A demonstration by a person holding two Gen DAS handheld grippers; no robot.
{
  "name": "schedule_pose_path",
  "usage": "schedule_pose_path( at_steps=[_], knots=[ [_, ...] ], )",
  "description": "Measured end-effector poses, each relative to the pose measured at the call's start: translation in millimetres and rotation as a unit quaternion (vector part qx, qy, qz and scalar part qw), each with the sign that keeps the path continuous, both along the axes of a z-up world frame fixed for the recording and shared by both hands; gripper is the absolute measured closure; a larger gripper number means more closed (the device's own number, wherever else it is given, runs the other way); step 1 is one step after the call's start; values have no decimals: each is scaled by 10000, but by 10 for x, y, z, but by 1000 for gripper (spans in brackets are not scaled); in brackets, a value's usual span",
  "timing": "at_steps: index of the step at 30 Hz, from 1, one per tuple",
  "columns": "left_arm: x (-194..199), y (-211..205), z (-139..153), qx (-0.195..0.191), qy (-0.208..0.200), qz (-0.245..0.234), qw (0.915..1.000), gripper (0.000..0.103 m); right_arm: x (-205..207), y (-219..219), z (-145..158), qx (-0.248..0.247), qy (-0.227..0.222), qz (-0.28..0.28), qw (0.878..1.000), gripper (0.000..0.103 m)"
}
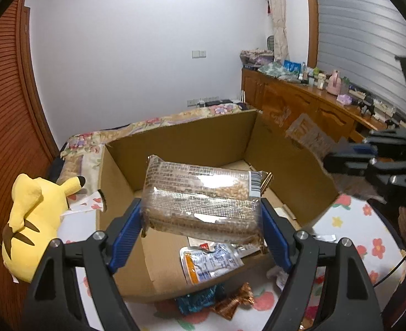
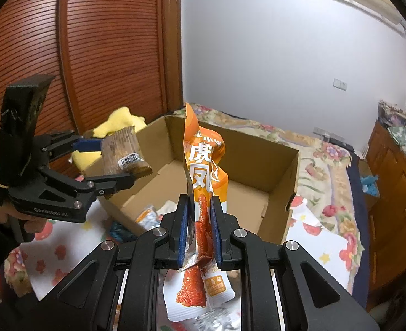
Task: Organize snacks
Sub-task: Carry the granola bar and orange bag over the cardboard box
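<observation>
My left gripper (image 1: 201,215) is shut on a clear-wrapped brown biscuit pack (image 1: 203,193) and holds it above the open cardboard box (image 1: 180,138). The left gripper also shows in the right wrist view (image 2: 114,162), with the biscuit pack (image 2: 124,153) over the box's left wall. My right gripper (image 2: 198,220) is shut on an orange snack pouch (image 2: 203,165) with a chicken-foot picture, held upright above the cardboard box (image 2: 272,165). In the left wrist view the right gripper (image 1: 341,157) is at the right, over the box's right wall, with its pouch blurred.
A blue-and-white packet (image 1: 208,264) lies inside the box near its front. A teal wrapper (image 1: 197,300) and a brown wrapper (image 1: 236,300) lie on the flowered bedsheet (image 1: 354,234) in front of the box. A yellow plush toy (image 1: 31,220) sits left of it.
</observation>
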State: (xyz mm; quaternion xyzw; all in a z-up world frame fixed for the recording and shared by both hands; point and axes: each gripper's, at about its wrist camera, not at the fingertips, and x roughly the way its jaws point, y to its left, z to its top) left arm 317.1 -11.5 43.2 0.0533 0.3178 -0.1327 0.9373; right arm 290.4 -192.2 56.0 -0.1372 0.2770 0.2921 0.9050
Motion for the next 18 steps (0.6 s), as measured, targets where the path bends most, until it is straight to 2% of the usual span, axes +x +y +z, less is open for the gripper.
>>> schedule_pose_path(
  at_steps=[7, 12, 18],
  knots=[
    [200, -58, -118, 91, 199, 1, 9998, 22, 245, 39, -46, -230, 108, -17, 9997, 90],
    [264, -99, -174, 335, 337, -59, 9989, 21, 300, 187, -64, -630, 90, 27, 9980, 90],
    [324, -71, -214, 322, 450, -35, 9985, 19, 383, 327, -163, -951, 176, 114, 9952, 90]
  ],
)
